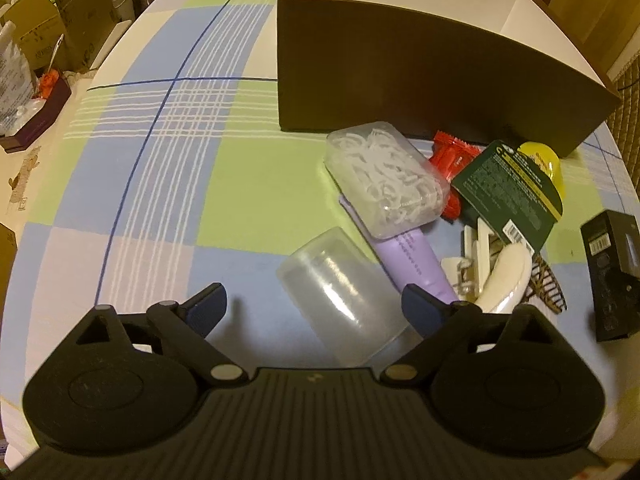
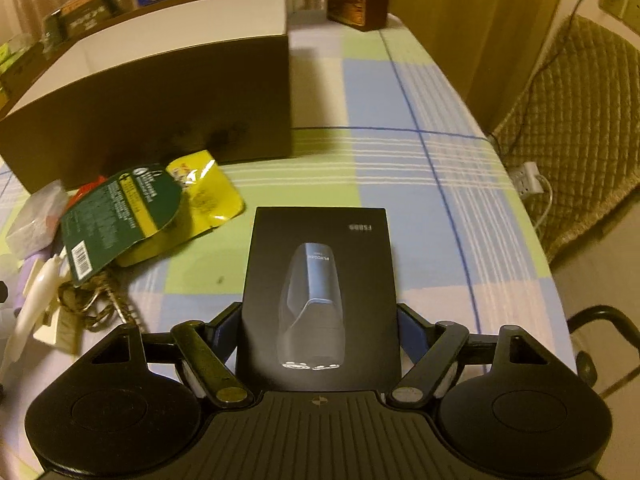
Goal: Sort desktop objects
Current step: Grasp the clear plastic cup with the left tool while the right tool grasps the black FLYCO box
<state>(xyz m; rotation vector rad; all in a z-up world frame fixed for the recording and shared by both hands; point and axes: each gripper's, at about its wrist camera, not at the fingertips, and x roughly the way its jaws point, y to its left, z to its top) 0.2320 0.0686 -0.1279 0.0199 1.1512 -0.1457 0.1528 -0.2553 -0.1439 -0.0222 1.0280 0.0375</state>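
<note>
In the left wrist view a translucent plastic cup lies on its side on the checked tablecloth. My left gripper is open around it. The right finger sits at the cup's edge and the left finger stands apart from it. Behind the cup lie a clear box of white floss picks, a purple tube, a white clip and a green card pack. In the right wrist view my right gripper grips a black product box at both long sides.
A large dark brown open carton stands on the table behind the pile. A yellow packet and red wrapper lie near it. A padded chair is off the table's right edge, and boxes line the left edge.
</note>
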